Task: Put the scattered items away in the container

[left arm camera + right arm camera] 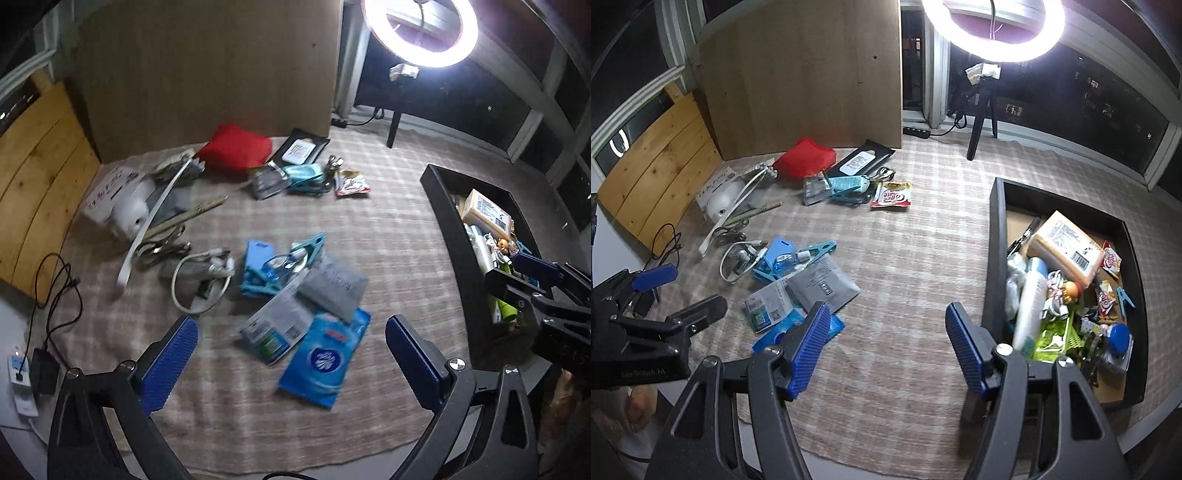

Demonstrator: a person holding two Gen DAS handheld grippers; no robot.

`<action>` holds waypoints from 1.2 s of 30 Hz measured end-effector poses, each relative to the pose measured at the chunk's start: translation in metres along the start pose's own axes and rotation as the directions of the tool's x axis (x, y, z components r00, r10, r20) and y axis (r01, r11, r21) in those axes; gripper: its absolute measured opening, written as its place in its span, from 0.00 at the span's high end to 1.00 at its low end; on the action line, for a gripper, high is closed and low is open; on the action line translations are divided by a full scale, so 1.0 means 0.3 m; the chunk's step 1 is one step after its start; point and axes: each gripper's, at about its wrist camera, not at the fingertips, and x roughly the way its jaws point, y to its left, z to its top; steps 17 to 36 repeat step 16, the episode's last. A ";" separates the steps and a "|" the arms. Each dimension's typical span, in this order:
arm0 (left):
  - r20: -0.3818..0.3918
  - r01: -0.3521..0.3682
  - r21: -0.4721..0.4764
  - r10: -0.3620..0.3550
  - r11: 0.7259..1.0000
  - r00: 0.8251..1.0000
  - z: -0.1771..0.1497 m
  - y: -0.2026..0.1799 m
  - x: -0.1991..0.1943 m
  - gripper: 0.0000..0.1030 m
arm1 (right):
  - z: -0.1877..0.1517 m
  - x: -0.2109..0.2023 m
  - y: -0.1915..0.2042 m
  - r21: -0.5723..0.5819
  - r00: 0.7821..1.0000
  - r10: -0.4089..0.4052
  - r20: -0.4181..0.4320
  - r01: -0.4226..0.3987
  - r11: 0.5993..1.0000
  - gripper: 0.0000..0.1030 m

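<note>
My left gripper (291,354) is open and empty, hovering above a blue wipes pack (325,360) and a grey pouch (332,286) on the checked cloth. My right gripper (886,349) is open and empty, above bare cloth just left of the black tray (995,236), which holds a tan parcel (1067,249), a white tube (1030,306) and several small items. Scattered items lie further out: a blue case with clips (269,264), a white cable (203,277), a red pouch (236,147), a black wipes pack (303,149), a snack sachet (892,195).
A wooden board (207,70) stands behind the cloth and a ring light (421,33) on a tripod at the back right. A white box and round white device (118,203) sit at the left. A power strip and black cables (37,332) lie off the cloth's left edge.
</note>
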 end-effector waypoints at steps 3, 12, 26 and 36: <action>-0.011 -0.012 0.005 0.012 1.000 1.000 -0.017 0.033 0.015 0.01 | -0.015 0.014 0.018 0.013 1.000 0.000 -0.005 0.000 1.000 0.37; -0.033 -0.056 -0.080 0.054 0.995 0.998 -0.051 0.132 0.044 0.01 | -0.073 0.079 0.045 0.043 0.999 -0.013 -0.043 0.015 0.999 0.37; -0.038 -0.056 -0.065 0.054 0.996 0.998 -0.069 0.139 0.048 0.01 | -0.085 0.087 0.040 0.058 0.999 -0.018 -0.049 0.021 0.998 0.37; -0.038 -0.056 -0.065 0.054 0.996 0.998 -0.069 0.139 0.048 0.01 | -0.085 0.087 0.040 0.058 0.999 -0.018 -0.049 0.021 0.998 0.37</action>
